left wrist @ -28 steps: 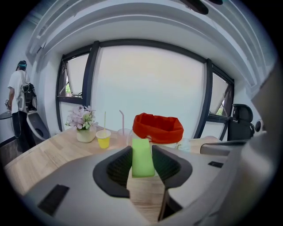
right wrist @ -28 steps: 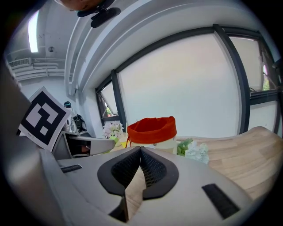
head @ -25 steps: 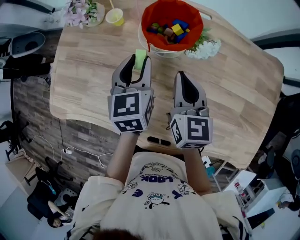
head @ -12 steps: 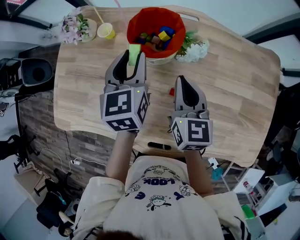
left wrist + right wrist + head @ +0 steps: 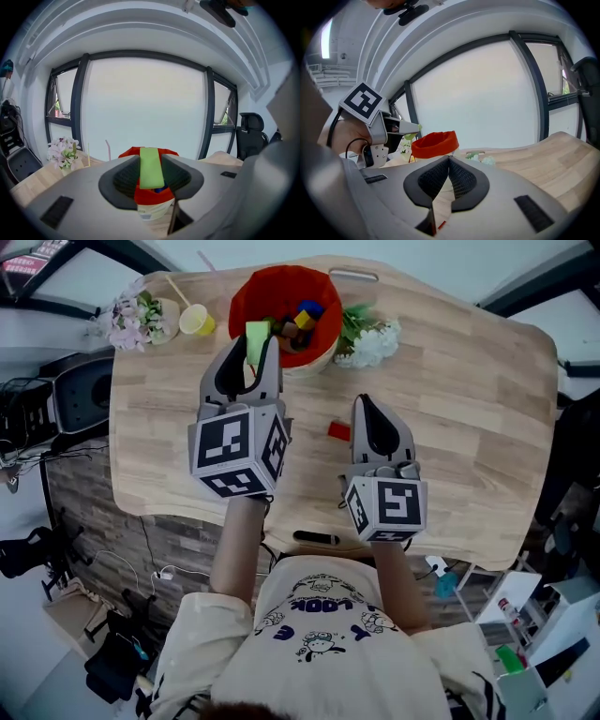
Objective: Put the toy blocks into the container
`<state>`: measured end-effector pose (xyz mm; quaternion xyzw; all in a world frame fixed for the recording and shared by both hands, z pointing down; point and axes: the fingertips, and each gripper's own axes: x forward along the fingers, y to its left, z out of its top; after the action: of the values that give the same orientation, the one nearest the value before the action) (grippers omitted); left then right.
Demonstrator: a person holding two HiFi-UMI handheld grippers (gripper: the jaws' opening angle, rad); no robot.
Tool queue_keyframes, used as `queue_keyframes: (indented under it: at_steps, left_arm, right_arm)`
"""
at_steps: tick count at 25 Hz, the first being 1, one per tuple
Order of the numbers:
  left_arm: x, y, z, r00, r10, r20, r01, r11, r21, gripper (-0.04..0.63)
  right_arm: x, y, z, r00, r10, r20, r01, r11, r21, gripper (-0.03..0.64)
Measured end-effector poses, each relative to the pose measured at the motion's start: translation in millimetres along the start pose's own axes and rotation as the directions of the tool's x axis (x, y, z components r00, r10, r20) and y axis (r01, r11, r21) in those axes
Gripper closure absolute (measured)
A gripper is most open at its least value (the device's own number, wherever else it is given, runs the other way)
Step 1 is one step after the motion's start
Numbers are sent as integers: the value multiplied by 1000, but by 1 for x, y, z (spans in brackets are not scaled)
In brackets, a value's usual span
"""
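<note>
Wooden worktop (image 5: 469, 381) carries the red container (image 5: 246, 298) at its far edge. My left gripper (image 5: 254, 343) pinches a green block (image 5: 151, 168), its long axis running along the jaws and its far end at the container's near rim. My right gripper (image 5: 366, 401) is pressed together and empty.

Green block (image 5: 256, 337) held upright near block-filled red container (image 5: 330, 296).

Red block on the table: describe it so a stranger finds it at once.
On the wooden table, look just left of the right gripper. The red block lies on bare wood, the only block lying loose, short of the red container.
</note>
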<state>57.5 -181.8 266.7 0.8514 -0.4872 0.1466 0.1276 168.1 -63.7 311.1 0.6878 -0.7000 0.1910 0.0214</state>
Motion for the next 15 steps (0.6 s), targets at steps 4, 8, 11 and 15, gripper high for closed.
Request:
queue_keyframes:
  at_steps: [4, 8, 11, 15]
  left_arm:
    - [9, -8, 1, 1000, -7, -7, 7, 1000, 18, 423]
    - [17, -14, 0, 1000, -5, -14, 6, 1000, 29, 423]
    - [24, -16, 0, 1000, -3, -21, 4, 999, 35, 423]
    - [30, -14, -1, 1000, 6, -26, -5, 999, 38, 423]
  right_arm:
    - [-2, -14, -1, 1000, -18, 0, 18, 1000, 13, 614]
    - [-4, -27, -3, 999, -35, -4, 35, 999, 24, 614]
    - [-4, -36, -4, 999, -46, -5, 46, 999, 30, 614]
    - [-3, -45, -5, 998, -55, -9, 55, 998, 37, 614]
